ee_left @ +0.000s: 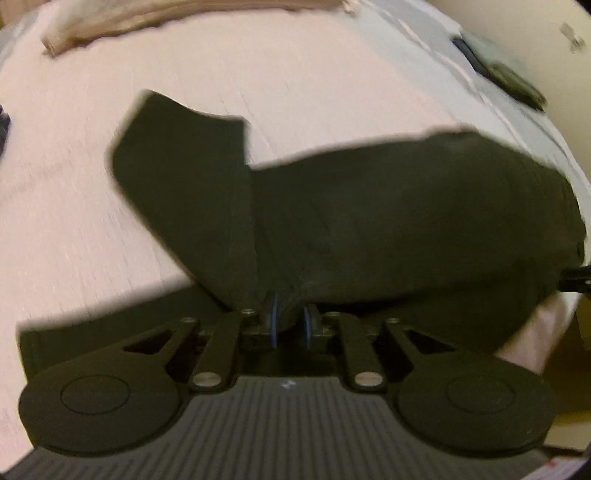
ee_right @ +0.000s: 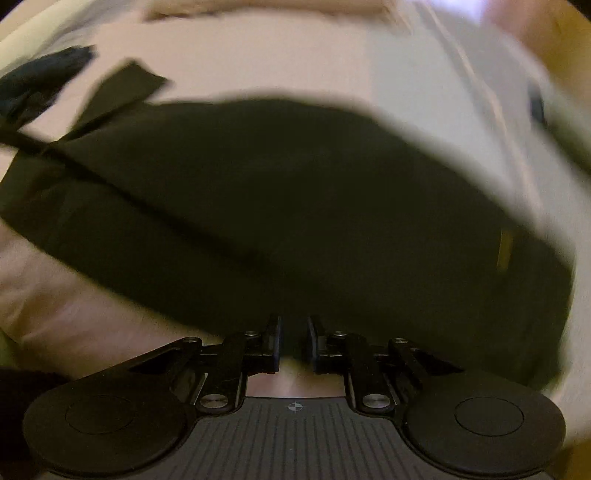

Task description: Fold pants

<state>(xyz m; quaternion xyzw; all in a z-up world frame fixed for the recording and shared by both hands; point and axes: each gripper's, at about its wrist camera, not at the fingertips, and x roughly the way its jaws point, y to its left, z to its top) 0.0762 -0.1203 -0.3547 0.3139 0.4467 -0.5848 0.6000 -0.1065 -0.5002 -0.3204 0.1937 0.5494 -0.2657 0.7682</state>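
Black pants (ee_left: 388,206) hang lifted over a pale pink bed sheet (ee_left: 110,221). My left gripper (ee_left: 290,314) is shut on a bunched edge of the pants, cloth pinched between its blue-lined fingers (ee_left: 274,312). One leg end (ee_left: 177,166) flaps up to the left. In the right wrist view the pants (ee_right: 295,206) fill the middle of the frame, blurred by motion. My right gripper (ee_right: 294,334) is shut on their near edge, with dark cloth between the pads. The other gripper (ee_right: 40,85) shows at far left, holding the far end.
A beige blanket (ee_left: 166,18) lies along the back of the bed. A white sheet border (ee_left: 480,92) runs down the right side, with a dark device (ee_left: 498,70) near the edge. A cream wall (ee_left: 524,22) stands behind.
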